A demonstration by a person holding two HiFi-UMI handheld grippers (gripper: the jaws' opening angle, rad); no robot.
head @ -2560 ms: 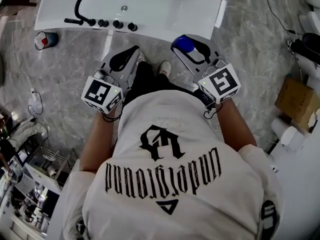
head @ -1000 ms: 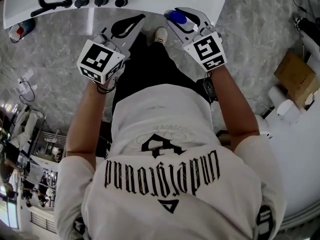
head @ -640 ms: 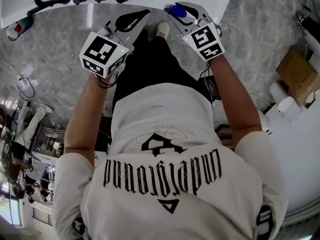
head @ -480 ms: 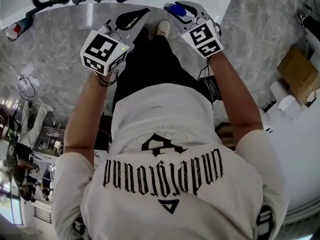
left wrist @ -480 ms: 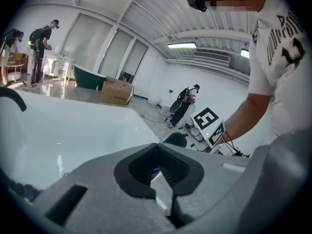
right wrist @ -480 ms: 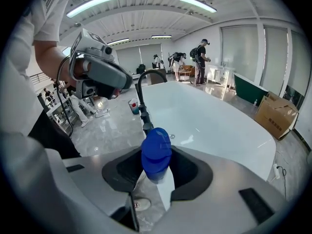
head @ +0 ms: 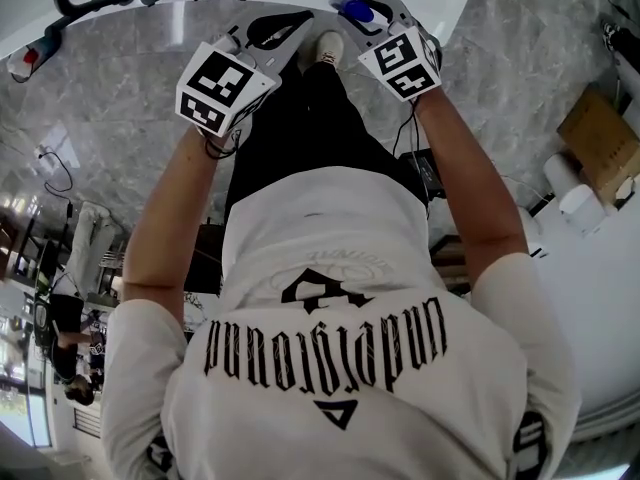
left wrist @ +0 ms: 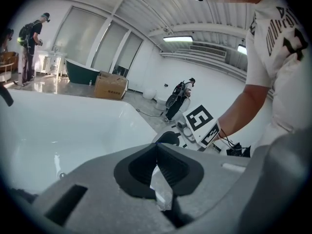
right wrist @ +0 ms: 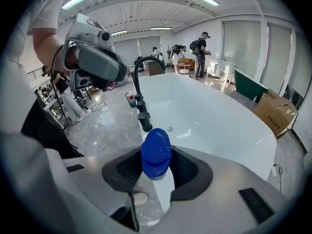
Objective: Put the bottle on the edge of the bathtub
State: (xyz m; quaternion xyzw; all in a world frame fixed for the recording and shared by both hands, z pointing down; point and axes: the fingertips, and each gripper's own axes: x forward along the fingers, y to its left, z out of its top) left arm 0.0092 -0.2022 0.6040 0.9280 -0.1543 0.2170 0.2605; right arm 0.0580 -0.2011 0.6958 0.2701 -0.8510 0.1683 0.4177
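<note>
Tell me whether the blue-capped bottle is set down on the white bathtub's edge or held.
Held, not set down: the right gripper is shut on the blue-capped bottle, with the white bathtub beyond it.

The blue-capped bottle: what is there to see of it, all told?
The bottle has a glossy, rounded blue plastic cap on a pale whitish body, of which only a strip shows below the cap. The right hand-held gripper is shut on it just under the cap, with the cap end uppermost in the right gripper view. It is held close to the near rim of the white bathtub. Whether it touches the rim cannot be told.
</note>
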